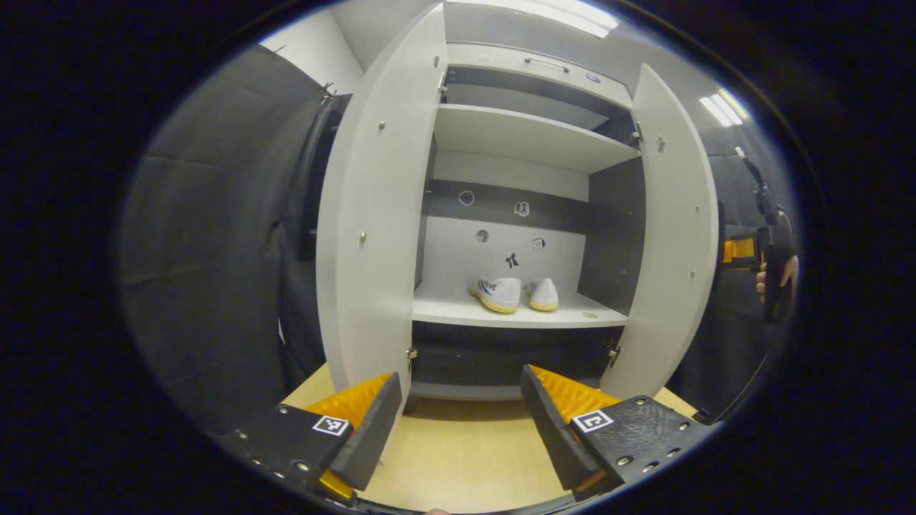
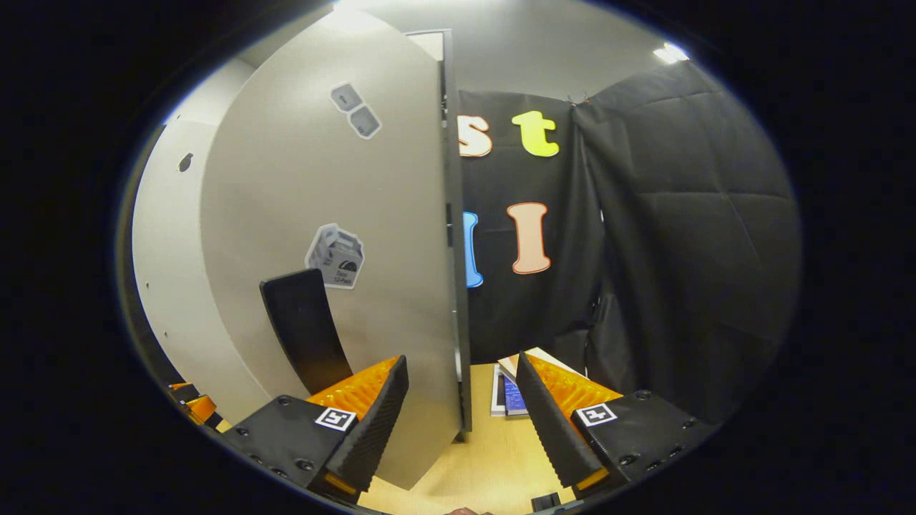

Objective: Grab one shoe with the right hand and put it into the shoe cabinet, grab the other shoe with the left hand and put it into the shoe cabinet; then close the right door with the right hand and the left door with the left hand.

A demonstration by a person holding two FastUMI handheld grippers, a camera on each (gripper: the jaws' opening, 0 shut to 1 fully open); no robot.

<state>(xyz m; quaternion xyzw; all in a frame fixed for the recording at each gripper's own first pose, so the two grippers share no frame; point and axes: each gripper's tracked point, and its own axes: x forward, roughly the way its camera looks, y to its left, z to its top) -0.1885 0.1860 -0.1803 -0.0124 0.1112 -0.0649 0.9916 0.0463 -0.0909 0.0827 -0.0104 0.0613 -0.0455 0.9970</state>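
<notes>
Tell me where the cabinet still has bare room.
Bare: the upper shelf; the lower shelf left of the shoes, up to the left door; a narrower strip toward the right door. Crowded: mid-shelf, around the pair.

Two white shoes [image 1: 512,294] side by side on cabinet shelf [image 1: 458,309], both doors [image 1: 372,236] open

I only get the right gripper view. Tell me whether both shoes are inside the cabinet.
Observer: Yes. In the left gripper view both shoes sit side by side on the lower shelf.
Operator: Now report the left door.
Observer: The left door stands wide open, and the left claw in front of it is open and empty.
</notes>
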